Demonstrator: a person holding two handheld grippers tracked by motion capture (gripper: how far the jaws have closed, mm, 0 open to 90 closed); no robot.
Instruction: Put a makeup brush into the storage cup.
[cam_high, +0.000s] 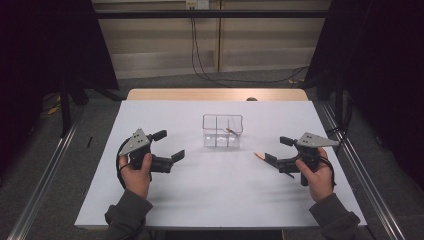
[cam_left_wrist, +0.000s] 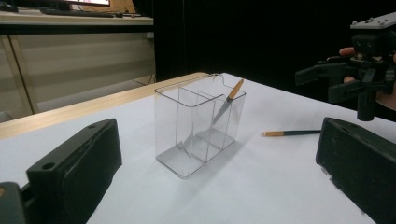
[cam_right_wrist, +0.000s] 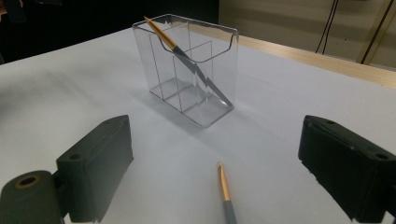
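On the desk (cam_high: 150, 200), one pen (cam_right_wrist: 180, 49) already leans inside the clear organizer (cam_high: 222, 131); the second pen (cam_right_wrist: 225, 193) lies at its 4 o'clock, before my right gripper (cam_high: 267, 159), wide open and empty; my left gripper (cam_high: 170, 145) likewise.

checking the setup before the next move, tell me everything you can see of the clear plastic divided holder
The clear plastic divided holder is a see-through rectangular box, open on top, with inner walls splitting it into compartments and a dip in its rim. It stands upright on the white table, between the two grippers and beyond them, untouched by either. One gold-and-grey pen leans tilted inside an end compartment, its gold end poking above the rim.
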